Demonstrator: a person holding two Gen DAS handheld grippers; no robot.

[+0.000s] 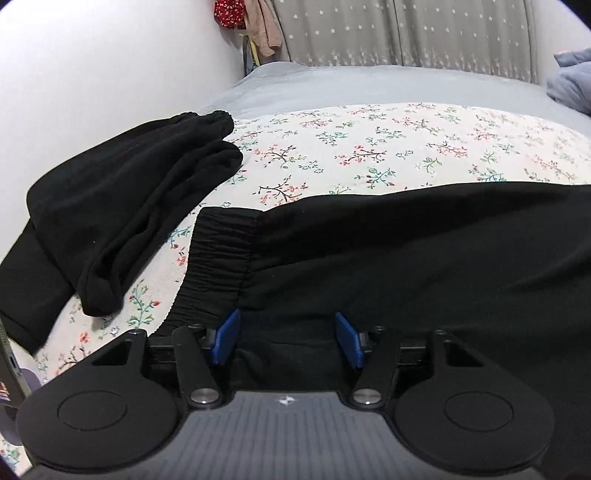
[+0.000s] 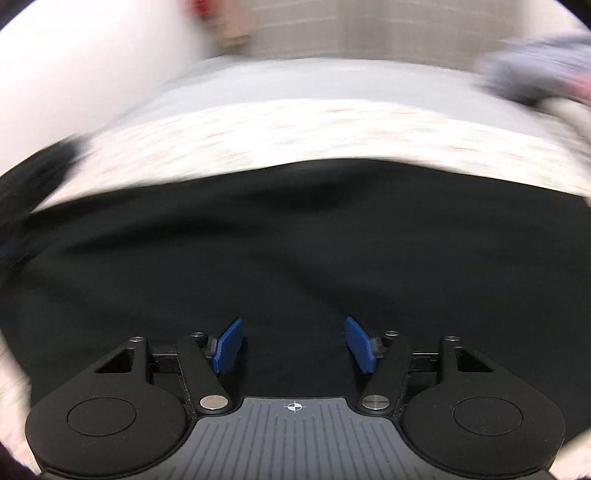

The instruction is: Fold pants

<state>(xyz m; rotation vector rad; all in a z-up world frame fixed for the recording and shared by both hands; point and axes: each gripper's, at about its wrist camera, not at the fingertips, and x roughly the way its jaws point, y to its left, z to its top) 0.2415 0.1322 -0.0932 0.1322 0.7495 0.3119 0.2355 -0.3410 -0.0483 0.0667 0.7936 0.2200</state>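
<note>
Black pants [image 1: 406,251] lie flat across a floral sheet [image 1: 369,147], their elastic waistband [image 1: 221,258] at the left. My left gripper [image 1: 286,338] is open, its blue pads [image 1: 225,339] spread just over the near edge of the pants beside the waistband. My right gripper [image 2: 293,343] is open, low over the black pants [image 2: 295,240]; this view is motion-blurred. Neither gripper holds cloth.
A second black garment [image 1: 122,206], folded, lies at the left by the white wall. Grey bedding [image 1: 369,81] and a star-patterned headboard [image 1: 406,29] lie beyond. A blue-grey pillow [image 1: 569,81] sits at the far right. Clothes [image 1: 251,22] hang in the corner.
</note>
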